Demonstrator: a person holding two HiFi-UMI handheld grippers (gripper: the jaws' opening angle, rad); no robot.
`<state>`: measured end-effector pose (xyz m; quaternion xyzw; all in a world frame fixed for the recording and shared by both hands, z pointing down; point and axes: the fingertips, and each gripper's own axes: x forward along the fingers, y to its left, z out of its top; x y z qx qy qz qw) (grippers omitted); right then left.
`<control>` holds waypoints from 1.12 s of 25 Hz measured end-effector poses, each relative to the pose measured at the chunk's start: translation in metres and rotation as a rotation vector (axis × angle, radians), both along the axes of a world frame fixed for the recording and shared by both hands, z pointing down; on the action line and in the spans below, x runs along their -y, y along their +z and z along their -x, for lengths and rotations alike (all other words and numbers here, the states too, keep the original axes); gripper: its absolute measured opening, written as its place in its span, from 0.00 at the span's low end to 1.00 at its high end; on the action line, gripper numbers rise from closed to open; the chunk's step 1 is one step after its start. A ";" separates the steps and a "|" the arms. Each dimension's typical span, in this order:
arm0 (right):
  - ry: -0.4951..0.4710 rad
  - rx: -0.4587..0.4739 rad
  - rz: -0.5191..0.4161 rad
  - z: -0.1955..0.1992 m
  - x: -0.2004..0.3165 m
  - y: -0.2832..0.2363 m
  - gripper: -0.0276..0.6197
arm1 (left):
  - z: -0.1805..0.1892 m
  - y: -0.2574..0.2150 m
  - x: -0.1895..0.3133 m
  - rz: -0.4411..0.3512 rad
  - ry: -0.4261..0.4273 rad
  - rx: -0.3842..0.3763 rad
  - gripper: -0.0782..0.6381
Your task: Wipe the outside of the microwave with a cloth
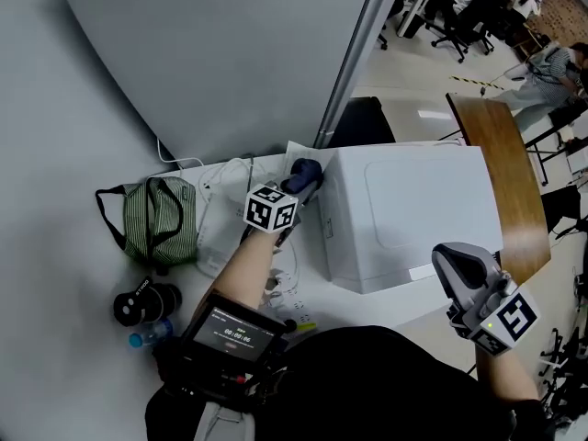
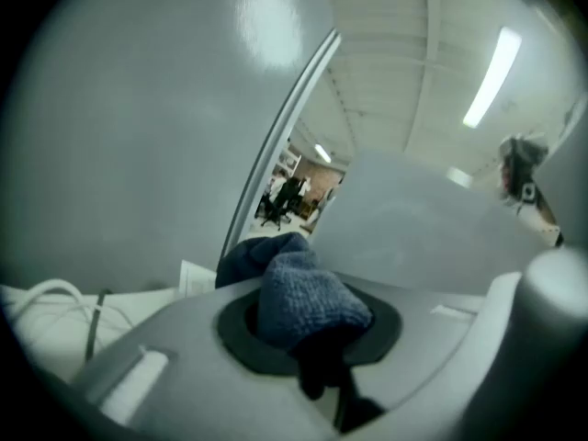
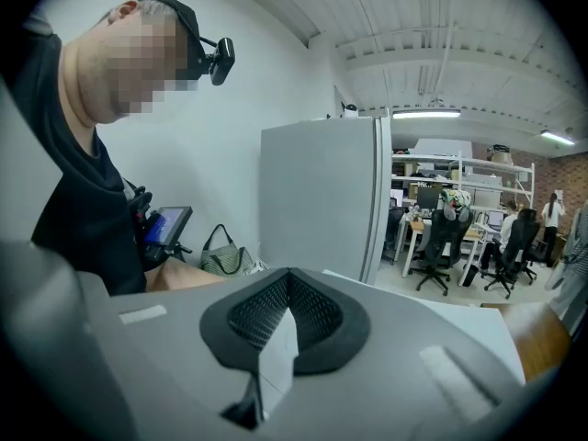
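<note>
Grey partition behind a white desk (image 1: 322,301): your left tool (image 1: 303,189), clamped on the blue cloth (image 1: 306,171), meets the upper-left corner of the microwave (image 1: 404,214), whose casing extends frame-right. Your right tool (image 1: 462,266), closed and empty, waits lower right.

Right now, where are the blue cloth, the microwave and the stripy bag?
blue cloth (image 2: 308,297), left gripper view, bunched middle
microwave (image 1: 413,211), head view, top panel
striped bag (image 1: 162,220), head view, striped side

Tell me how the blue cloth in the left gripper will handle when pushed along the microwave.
The blue cloth bulges in soft folds out of the left gripper, so it is probably floppy and will bunch rather than slide flat. Its looped, towel-like surface likely drags on the microwave instead of slipping.
</note>
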<state>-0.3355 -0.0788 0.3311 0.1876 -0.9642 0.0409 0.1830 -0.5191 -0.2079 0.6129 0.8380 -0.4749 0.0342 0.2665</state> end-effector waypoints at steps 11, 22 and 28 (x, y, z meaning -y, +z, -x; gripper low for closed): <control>-0.012 0.011 0.008 0.009 -0.006 0.002 0.05 | -0.054 -0.111 -0.046 -0.155 0.157 -0.040 0.19; 0.012 -0.038 0.022 0.005 -0.010 0.011 0.05 | -0.041 0.019 -0.027 0.109 0.120 0.085 0.18; -0.014 -0.053 0.012 0.016 -0.017 0.009 0.05 | -0.042 0.074 -0.027 0.256 0.150 0.155 0.18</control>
